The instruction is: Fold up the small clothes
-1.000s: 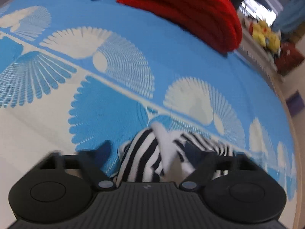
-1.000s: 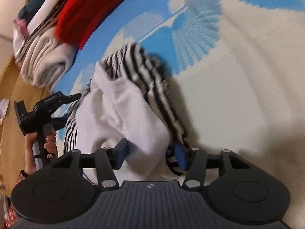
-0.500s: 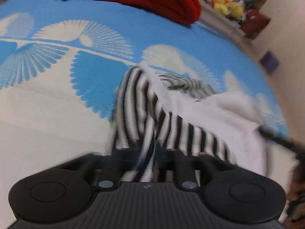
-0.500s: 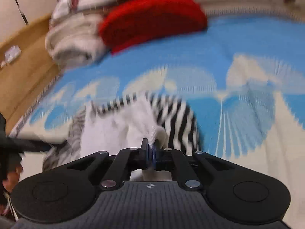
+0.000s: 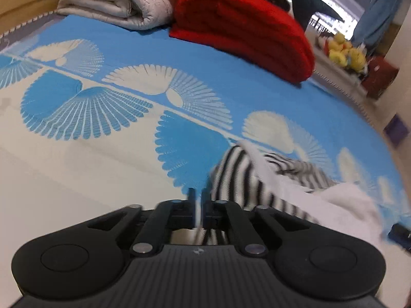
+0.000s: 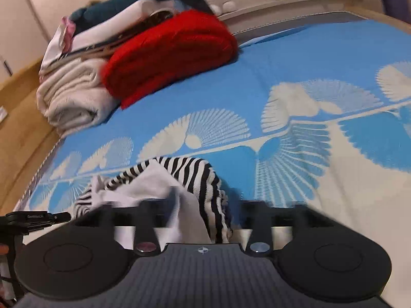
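The striped garment (image 6: 195, 179) lies bunched on the bedspread (image 6: 308, 59), straight ahead of the right gripper (image 6: 197, 213), whose opening jaws straddle it; the left gripper (image 5: 197, 200), jaws opening and empty, sits at its left end.

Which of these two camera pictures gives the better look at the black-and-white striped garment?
The right wrist view: the striped garment lies near the middle there, stripes sharp, with most of its crumpled heap visible above the black tool. In the left wrist view the striped garment sits low at the right, blurred, and partly hidden behind the tool.
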`<control>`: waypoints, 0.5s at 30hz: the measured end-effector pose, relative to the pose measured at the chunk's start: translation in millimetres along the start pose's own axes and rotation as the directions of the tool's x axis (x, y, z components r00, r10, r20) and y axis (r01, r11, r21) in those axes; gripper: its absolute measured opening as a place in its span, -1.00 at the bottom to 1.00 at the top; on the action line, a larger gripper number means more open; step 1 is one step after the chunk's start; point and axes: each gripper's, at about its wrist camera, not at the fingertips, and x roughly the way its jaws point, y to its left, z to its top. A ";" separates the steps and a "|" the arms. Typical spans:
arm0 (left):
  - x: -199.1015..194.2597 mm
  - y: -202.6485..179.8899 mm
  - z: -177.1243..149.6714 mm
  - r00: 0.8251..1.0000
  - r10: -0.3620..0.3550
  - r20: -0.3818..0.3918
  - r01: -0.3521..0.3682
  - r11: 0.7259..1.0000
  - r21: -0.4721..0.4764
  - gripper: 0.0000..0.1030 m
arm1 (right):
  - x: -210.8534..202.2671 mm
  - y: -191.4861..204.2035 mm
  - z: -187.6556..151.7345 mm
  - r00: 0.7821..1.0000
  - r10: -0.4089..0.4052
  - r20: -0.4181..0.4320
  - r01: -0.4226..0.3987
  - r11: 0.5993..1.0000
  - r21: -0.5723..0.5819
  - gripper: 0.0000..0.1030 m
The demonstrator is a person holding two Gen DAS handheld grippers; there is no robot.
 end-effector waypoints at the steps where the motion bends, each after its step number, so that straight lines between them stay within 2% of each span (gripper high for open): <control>1: -9.9 -1.9 -1.7 0.999 -0.027 -0.018 0.027 1.000 0.013 -0.24 | -9.8 -0.3 -1.3 1.000 0.000 -0.003 0.000 1.000 0.002 0.31; 2: -22.8 -5.6 -6.6 0.999 -0.035 -0.021 0.036 0.999 0.029 0.34 | -22.7 1.4 -3.6 1.000 -0.011 -0.023 0.011 1.000 -0.014 0.32; 3: -36.6 -9.7 -14.9 1.000 -0.018 -0.010 0.018 0.999 0.045 0.83 | -32.9 4.4 -6.0 0.999 -0.026 -0.043 0.024 0.999 -0.042 0.32; 4: -47.8 -14.4 -25.2 1.000 0.011 -0.003 -0.011 0.998 0.060 0.97 | -43.8 8.3 -12.4 0.998 -0.035 -0.056 0.031 0.996 -0.078 0.32; 6: -61.3 -21.6 -48.6 1.000 0.007 -0.013 -0.006 0.996 0.091 0.99 | -60.5 10.0 -30.0 0.997 -0.030 -0.067 0.023 0.995 -0.095 0.32; 9: -51.5 -26.5 -77.5 0.995 -0.018 -0.096 0.030 0.992 0.120 0.99 | -65.8 18.5 -66.6 0.989 -0.018 -0.150 -0.002 0.991 -0.135 0.32; 11: -32.9 -31.7 -88.1 0.989 -0.012 -0.147 0.037 0.985 0.167 0.99 | -59.4 28.0 -85.1 0.986 -0.046 -0.161 0.012 0.978 -0.210 0.32; 13: -17.6 -33.2 -91.9 0.988 -0.006 -0.155 0.036 0.981 0.190 0.96 | -49.7 40.8 -94.8 0.985 -0.083 -0.151 0.031 0.947 -0.321 0.32; 14: -18.6 -31.1 -91.3 0.989 -0.049 -0.142 0.071 0.985 0.155 0.67 | -44.1 45.2 -98.9 0.986 -0.087 -0.144 0.027 0.927 -0.375 0.25; 15: -20.4 -28.0 -90.4 0.984 -0.101 -0.147 0.119 0.986 0.117 0.31 | -37.9 48.1 -102.6 0.986 -0.101 -0.133 0.037 0.909 -0.415 -0.10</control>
